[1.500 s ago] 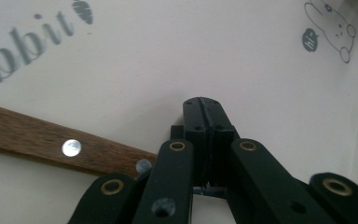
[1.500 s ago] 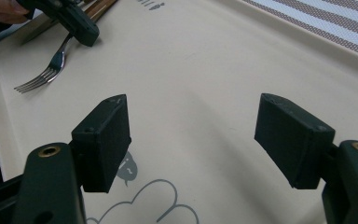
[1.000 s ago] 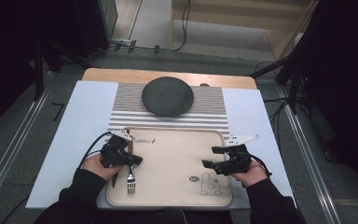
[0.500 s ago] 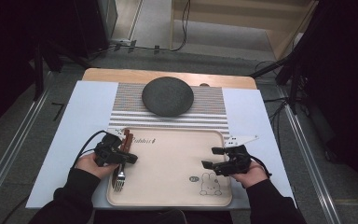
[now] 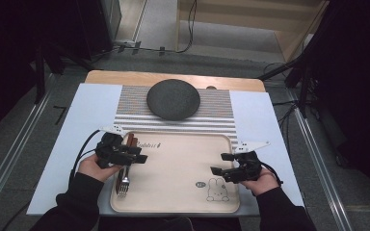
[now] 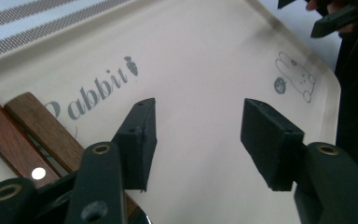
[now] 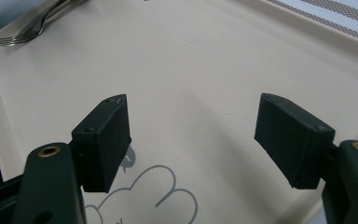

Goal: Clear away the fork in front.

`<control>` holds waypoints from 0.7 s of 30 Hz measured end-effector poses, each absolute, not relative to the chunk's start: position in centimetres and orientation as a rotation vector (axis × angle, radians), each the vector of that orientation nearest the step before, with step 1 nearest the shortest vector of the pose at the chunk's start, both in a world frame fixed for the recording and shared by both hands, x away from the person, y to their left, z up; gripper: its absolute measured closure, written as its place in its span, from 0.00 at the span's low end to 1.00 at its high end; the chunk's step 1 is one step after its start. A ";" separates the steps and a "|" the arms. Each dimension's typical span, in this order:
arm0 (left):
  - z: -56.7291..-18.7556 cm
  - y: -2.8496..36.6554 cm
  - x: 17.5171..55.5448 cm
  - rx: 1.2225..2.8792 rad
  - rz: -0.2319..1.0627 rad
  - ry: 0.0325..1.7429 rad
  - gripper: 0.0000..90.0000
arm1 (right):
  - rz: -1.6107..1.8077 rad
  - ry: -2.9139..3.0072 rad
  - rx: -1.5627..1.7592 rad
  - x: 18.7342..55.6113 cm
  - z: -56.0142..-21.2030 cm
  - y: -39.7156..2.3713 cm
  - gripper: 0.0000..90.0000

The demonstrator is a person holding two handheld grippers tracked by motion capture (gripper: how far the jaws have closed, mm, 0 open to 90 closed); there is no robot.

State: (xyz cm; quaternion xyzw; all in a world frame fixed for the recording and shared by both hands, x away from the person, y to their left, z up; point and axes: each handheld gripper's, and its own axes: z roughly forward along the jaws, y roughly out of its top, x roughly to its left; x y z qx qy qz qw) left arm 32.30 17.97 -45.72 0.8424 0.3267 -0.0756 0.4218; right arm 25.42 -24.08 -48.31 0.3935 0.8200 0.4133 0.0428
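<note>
Over the tray (image 5: 173, 168), both claws gape empty, the left claw (image 5: 137, 157) just opening above the fork (image 5: 122, 185).

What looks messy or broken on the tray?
Nothing looks broken or spilled. The fork lies flat along the left edge of the beige tray, beside another wooden handle. The dark plate sits neatly on the striped mat. The left gripper has just been opening, with nothing between its fingers.
</note>
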 end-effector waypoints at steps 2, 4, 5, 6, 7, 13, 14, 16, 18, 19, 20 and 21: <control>-45.4 18.2 32.2 2.090 -0.182 0.820 0.49 | 1.262 2.504 1.209 25.3 -48.3 -24.2 0.28; -45.1 18.4 32.1 2.076 -0.179 0.817 0.47 | 1.262 2.500 1.214 25.2 -48.3 -24.3 0.27; -45.0 18.5 32.1 2.071 -0.177 0.817 0.47 | 1.258 2.498 1.218 25.2 -48.3 -24.4 0.27; -44.8 18.6 32.0 2.058 -0.171 0.815 0.47 | 1.259 2.496 1.220 25.2 -48.3 -24.4 0.27; -44.7 18.7 31.9 2.056 -0.166 0.811 0.47 | 1.261 2.494 1.223 25.1 -48.3 -24.4 0.27; -44.4 19.2 31.5 2.058 -0.144 0.791 0.44 | 1.259 2.488 1.230 25.0 -48.4 -24.6 0.27; -44.4 19.3 31.5 2.062 -0.142 0.791 0.43 | 1.258 2.488 1.228 24.9 -48.4 -24.6 0.27; -44.4 19.5 31.5 2.066 -0.148 0.791 0.41 | 1.259 2.486 1.230 24.9 -48.4 -24.7 0.27; -44.4 19.7 31.5 2.056 -0.149 0.791 0.41 | 1.259 2.483 1.235 24.8 -48.4 -24.8 0.27; -44.3 19.8 31.4 2.053 -0.144 0.794 0.41 | 1.261 2.481 1.239 24.8 -48.4 -24.8 0.27; -44.3 20.0 31.4 2.048 -0.139 0.793 0.41 | 1.260 2.480 1.239 24.8 -48.4 -24.8 0.27; -44.3 20.1 31.3 2.043 -0.134 0.794 0.41 | 1.259 2.480 1.238 24.8 -48.4 -24.8 0.27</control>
